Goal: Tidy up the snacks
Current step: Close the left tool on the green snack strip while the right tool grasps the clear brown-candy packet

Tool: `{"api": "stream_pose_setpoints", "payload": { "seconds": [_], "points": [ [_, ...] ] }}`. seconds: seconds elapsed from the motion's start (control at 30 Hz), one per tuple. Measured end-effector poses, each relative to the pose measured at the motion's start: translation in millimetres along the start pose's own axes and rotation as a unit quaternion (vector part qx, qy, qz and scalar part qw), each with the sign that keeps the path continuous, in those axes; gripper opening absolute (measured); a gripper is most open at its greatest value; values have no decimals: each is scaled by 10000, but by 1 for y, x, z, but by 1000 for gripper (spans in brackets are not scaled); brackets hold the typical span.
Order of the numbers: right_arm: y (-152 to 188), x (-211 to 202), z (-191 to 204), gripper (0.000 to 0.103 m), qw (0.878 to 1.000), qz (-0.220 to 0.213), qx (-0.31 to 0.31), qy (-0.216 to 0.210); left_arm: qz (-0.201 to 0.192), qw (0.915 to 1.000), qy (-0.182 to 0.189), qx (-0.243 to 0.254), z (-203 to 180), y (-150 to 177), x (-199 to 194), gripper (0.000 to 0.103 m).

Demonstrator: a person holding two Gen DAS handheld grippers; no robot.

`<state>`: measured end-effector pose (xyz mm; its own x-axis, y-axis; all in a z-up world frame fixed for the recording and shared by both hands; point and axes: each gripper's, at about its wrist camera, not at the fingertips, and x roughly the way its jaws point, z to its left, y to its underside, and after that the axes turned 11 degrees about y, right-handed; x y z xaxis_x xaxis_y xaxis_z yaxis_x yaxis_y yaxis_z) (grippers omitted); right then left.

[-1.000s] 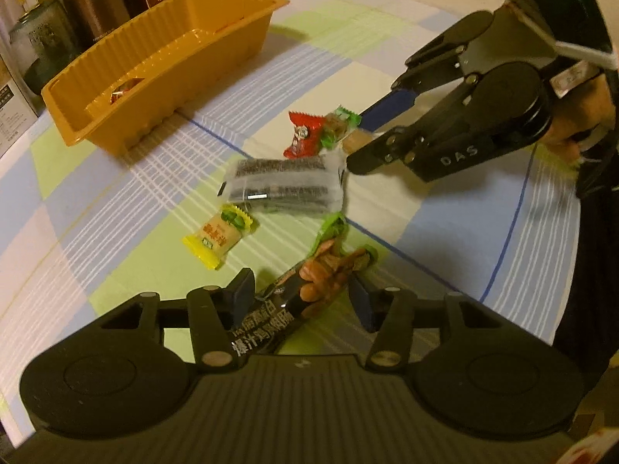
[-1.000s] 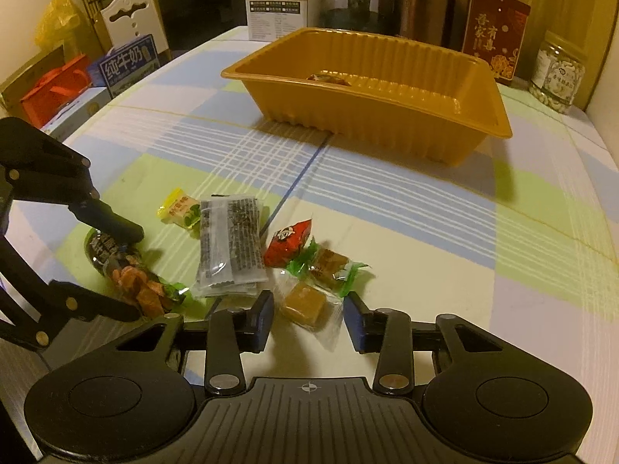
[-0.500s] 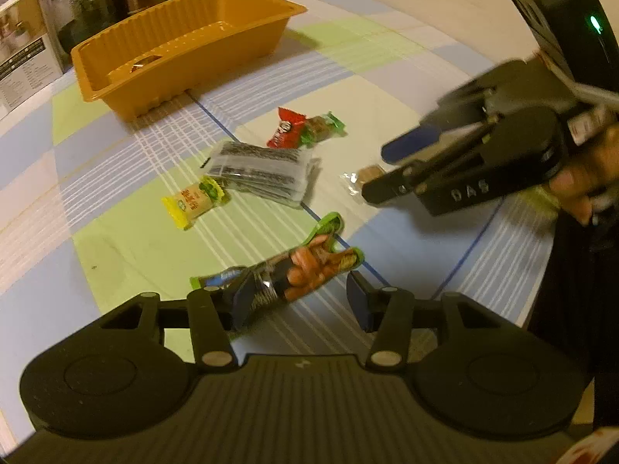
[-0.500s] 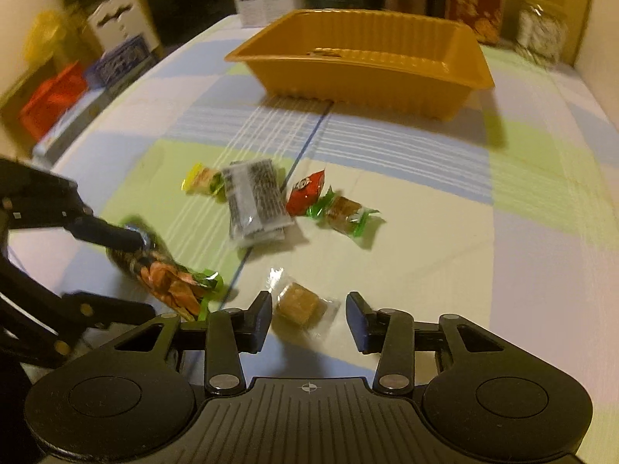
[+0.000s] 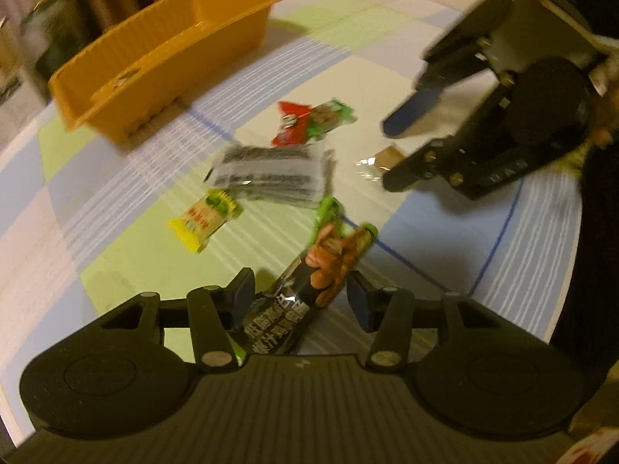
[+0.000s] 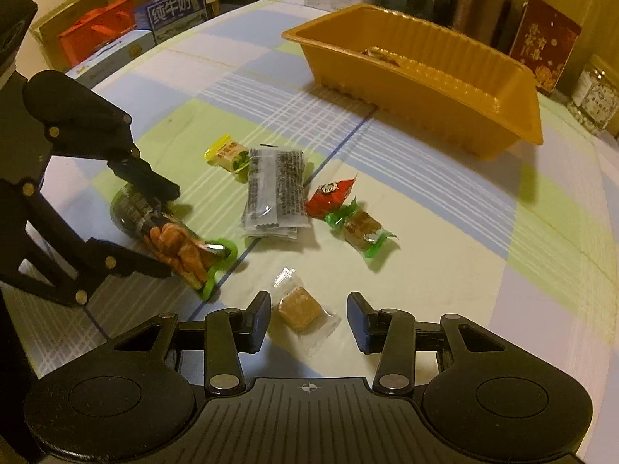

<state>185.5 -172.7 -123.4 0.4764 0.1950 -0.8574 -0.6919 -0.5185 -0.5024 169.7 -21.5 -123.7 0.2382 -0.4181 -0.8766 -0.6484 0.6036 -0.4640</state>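
Comparing with one second ago, the left tongs [image 5: 300,295] have closed a little around the dark snack packet [image 5: 305,290], and this packet lies between the two blue pads. The left pad looks to touch the packet's edge, while a gap shows at the right pad, so the grip is not yet clenched. In the right wrist view the same packet [image 6: 170,237] sits between the black fingers of the left tongs [image 6: 166,228], with its green end pointing at the middle of the tabletop [image 6: 445,232].

The right tongs [image 6: 307,315] have opened somewhat within the last second, and they stand released. The small brown candy in clear wrap [image 6: 300,309] lies on the cloth between their pads, touching neither. A second ago the tongs were nearer to the other sweets; now the candy lies apart from them.

The tabletop carries a checked cloth of pale blue, green and cream squares. In the middle lie the grey striped packet [image 6: 276,189], the yellow candy [image 6: 228,152] just beside it, the red candy [image 6: 330,195] and the green-wrapped candy [image 6: 361,226]. The orange tray [image 6: 514,116] stands farther back, with one small item inside. Behind it stand brown tins [image 6: 483,0], a red box [image 6: 545,42] and a jar [image 6: 595,96]; at the left there are cardboard boxes [image 6: 178,9].
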Motion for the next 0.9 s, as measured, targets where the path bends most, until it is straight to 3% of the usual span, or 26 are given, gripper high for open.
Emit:
{"api": "stream_pose_setpoints", "payload": {
  "seconds": [0.2, 0.5, 0.73, 0.9],
  "points": [
    [3, -2, 1, 44, 9998, 31, 127, -141, -106, 9930, 296, -1136, 4, 5, -13, 44],
    [2, -1, 5, 43, 9996, -28, -291, -62, -149, 9987, 96, -481, -9, -2, -4, 44],
    [6, -3, -4, 37, 9985, 121, 394, -347, -160, 9939, 113, -1089, -6, 7, -4, 39],
    [5, -7, 3, 38, 9989, 51, 315, -346, -305, 9944, 80, -1009, -9, 11, -5, 39]
  ]
}}
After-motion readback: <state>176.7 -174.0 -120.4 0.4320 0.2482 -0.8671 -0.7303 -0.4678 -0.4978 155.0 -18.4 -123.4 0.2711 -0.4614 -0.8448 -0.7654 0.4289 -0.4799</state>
